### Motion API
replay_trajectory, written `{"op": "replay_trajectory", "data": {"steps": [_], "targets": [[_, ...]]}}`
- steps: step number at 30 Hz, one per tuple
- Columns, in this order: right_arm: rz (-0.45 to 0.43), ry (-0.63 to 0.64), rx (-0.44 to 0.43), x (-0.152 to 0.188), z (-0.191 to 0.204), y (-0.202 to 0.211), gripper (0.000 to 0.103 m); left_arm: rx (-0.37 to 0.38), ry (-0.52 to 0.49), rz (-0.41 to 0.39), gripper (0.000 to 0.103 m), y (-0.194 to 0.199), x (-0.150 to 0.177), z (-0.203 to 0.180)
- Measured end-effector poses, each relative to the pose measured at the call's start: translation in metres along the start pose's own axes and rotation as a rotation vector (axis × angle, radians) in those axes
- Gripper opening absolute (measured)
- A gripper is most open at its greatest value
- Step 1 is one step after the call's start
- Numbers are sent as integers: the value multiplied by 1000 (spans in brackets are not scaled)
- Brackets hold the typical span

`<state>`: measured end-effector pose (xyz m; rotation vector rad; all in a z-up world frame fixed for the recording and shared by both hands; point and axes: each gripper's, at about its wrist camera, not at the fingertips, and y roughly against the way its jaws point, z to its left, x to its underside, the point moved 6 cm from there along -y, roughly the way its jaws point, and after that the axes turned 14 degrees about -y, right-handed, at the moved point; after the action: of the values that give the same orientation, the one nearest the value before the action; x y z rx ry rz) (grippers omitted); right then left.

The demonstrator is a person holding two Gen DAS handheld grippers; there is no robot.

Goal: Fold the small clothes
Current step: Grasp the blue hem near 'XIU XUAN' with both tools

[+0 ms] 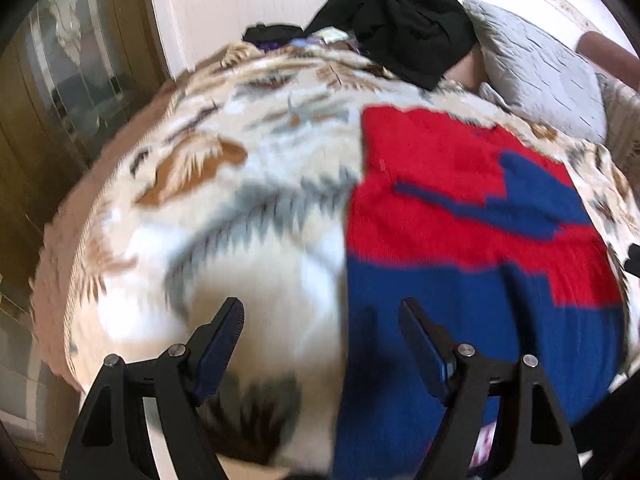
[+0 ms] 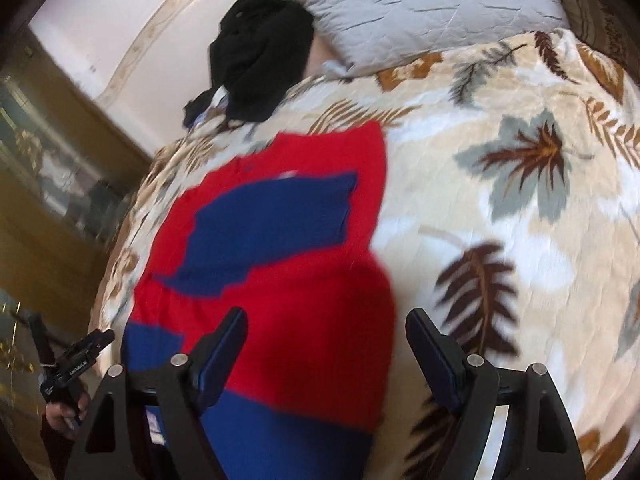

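A red and blue knitted garment (image 1: 460, 208) lies spread flat on a leaf-patterned blanket (image 1: 240, 200). My left gripper (image 1: 322, 306) hovers open above the garment's left edge, one finger over the blanket and the other over the blue part, with nothing between the fingers. In the right wrist view the same garment (image 2: 288, 240) fills the left half. My right gripper (image 2: 327, 316) stands open above its right edge and holds nothing. The left gripper (image 2: 80, 356) shows at the lower left there, held by a hand (image 2: 60, 412). Both views are blurred by motion.
A heap of black clothes (image 1: 400, 24) (image 2: 260, 52) lies at the head of the bed beside a grey quilted pillow (image 1: 540, 76) (image 2: 400, 4). A wooden cabinet with glass doors (image 1: 72, 80) (image 2: 48, 160) stands to the left of the bed. The blanket (image 2: 500, 200) extends right of the garment.
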<state>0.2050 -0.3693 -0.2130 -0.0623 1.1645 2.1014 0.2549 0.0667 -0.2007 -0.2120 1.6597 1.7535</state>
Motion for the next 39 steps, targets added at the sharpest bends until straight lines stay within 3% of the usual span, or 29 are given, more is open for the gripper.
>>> {"op": "replay_trajectory", "data": {"steps": [7,8,11,12,16,18,26,28,29,30,32,35,36,37,38,39], "targets": [[89,43,-67,58,9,14,84,93,-5,24,80,16,57,-14],[102,49,-73,65,10,15,84,106,-7,30,77,17,65,-17],[144,73,-67,86,12,18,84,166,-10,71,55,15,86,-29],[160,83,-59,93,12,17,84,199,-14,88,55,13,93,-35],[196,93,-34,112,7,17,84,193,12,141,58,7,109,-40],[215,78,-23,117,3,16,84,203,59,178,75,0,114,-38],[245,18,1,122,-13,15,84,344,104,277,76,-19,126,-60],[255,-10,4,123,-19,15,84,369,139,280,54,-23,126,-56],[260,-26,10,123,-23,15,84,392,165,281,29,-25,126,-54],[262,-40,13,124,-26,15,84,410,189,278,18,-25,127,-52],[273,-69,16,126,-33,14,84,426,213,268,15,-25,127,-51],[307,-98,30,135,-39,5,84,429,196,267,15,-25,123,-55],[319,-102,44,137,-41,3,84,426,197,273,20,-26,123,-55],[334,-107,55,141,-42,-2,85,430,206,288,26,-27,124,-56],[355,-116,58,146,-42,-6,85,437,219,308,44,-30,125,-56],[373,-131,49,151,-41,-11,85,437,229,321,54,-32,125,-57]]}}
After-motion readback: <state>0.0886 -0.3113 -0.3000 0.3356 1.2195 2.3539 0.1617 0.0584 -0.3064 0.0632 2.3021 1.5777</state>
